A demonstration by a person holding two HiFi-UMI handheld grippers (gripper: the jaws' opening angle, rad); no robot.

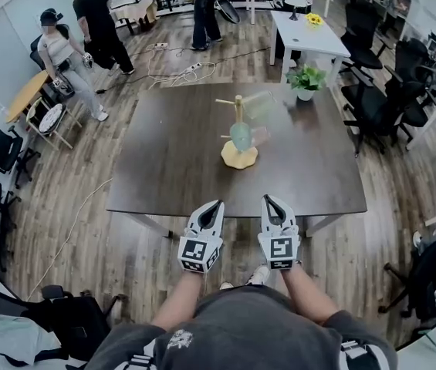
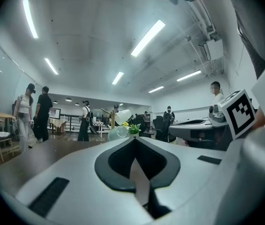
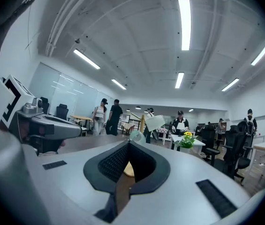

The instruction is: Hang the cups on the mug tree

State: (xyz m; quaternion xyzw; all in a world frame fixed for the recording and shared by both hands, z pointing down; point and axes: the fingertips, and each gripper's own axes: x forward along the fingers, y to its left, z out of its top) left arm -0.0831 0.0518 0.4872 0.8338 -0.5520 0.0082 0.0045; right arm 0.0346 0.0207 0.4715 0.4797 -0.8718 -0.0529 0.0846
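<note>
The wooden mug tree (image 1: 238, 114) stands on its round base mid-table on the dark table (image 1: 163, 168). A pale clear cup (image 1: 260, 106) hangs on an upper right branch and a teal cup (image 1: 241, 136) hangs low by the post. A third clear cup beside it is too blurred to be sure of. Both grippers hover side by side over the table's near edge, pointing at the tree and well short of it. My left gripper (image 1: 218, 203) (image 2: 135, 138) is shut and empty. My right gripper (image 1: 267, 199) (image 3: 128, 142) is also shut with nothing in it. The right gripper view shows the white cup (image 3: 155, 122) and teal cup (image 3: 135, 135) ahead.
A potted plant (image 1: 305, 79) stands at the table's far right corner. Behind it is a white table (image 1: 310, 41) with yellow flowers. Black office chairs (image 1: 372, 106) crowd the right side. People (image 1: 67, 56) stand at the back left, with cables (image 1: 179, 72) on the floor.
</note>
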